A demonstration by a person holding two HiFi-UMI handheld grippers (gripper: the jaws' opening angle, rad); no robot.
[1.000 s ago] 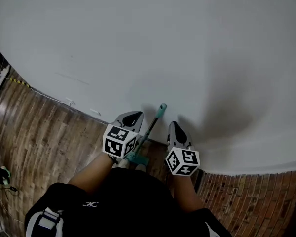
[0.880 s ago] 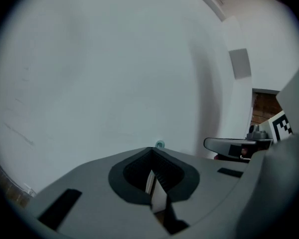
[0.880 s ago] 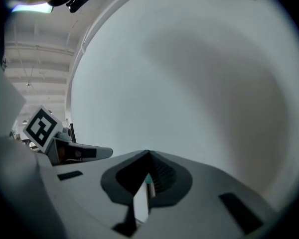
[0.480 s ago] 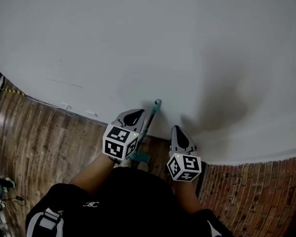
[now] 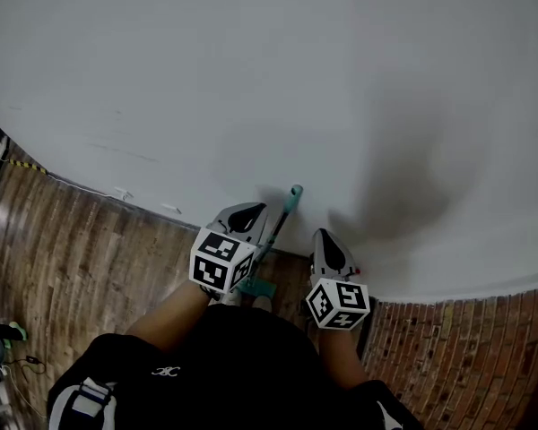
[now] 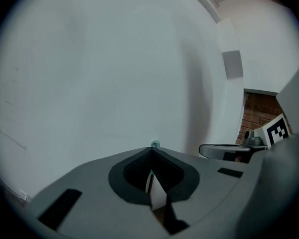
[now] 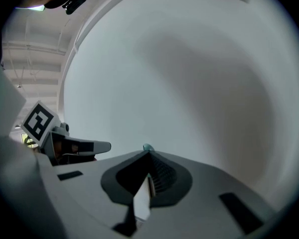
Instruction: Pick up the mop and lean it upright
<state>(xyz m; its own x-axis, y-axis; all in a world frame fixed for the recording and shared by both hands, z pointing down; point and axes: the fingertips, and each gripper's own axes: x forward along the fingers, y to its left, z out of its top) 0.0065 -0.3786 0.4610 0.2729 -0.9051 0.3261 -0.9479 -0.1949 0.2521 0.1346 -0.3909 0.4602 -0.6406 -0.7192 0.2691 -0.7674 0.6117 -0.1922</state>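
The mop stands nearly upright against the white wall [image 5: 278, 79]. Its teal handle tip [image 5: 294, 192] touches the wall and its teal head [image 5: 253, 287] rests on the wooden floor by the person's feet. My left gripper [image 5: 251, 211] sits right beside the handle on its left; in the left gripper view its jaws [image 6: 150, 156] are together with only a thin pale sliver between them. Whether they touch the handle is not visible. My right gripper [image 5: 325, 238] is to the right of the handle, apart from it, and shut on nothing [image 7: 148, 156].
A brown wooden floor [image 5: 81, 249] runs along the wall's foot, with a brick-pattern surface [image 5: 457, 348] at the right. A cable and small gear lie at the far left [image 5: 0, 339]. The person's dark clothing fills the bottom of the head view.
The mop handle stays leaning on the wall with only a slight sway of its tip. The right gripper has drawn back a little toward the person. The left gripper has hardly moved.
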